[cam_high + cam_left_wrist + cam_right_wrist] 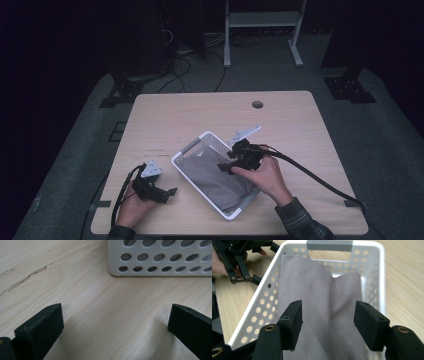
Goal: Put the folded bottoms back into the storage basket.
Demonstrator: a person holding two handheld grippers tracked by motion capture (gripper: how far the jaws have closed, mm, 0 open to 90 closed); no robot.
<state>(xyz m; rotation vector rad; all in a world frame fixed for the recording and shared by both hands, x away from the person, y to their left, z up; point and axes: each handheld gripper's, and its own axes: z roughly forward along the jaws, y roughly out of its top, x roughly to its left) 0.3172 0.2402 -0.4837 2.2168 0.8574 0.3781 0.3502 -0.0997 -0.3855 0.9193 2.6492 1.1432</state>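
From the high view I see the grey folded cloth [220,181] lying inside the white perforated plastic basket [197,144], which sits slantwise near the middle of the pale wooden worktop [295,130]. My right gripper [225,167] hangs over the basket's far end, just above the cloth, and my left gripper [171,191] rests on the worktop just beside the basket's near-left wall. I judge the main job, getting the cloth into the basket, as done (it lies fully within the walls, nothing draped over the rim that I can make out).

In the left gripper view the jaws stand spread wide with bare worktop [105,315] between them, and a corner of the basket [160,257] is just ahead, not touched. This hand holds nothing.

In the right gripper view the jaws stand apart with nothing pinched; the cloth [317,297] lies below and beyond them, flat along the basket floor with one soft fold down its middle, reaching toward the grey handle strip [329,245] at the far rim of the basket [382,277]. The left gripper [242,267] shows at the upper left, outside the wall.

What seems left to me is little: lifting the right gripper clear, perhaps smoothing that fold.
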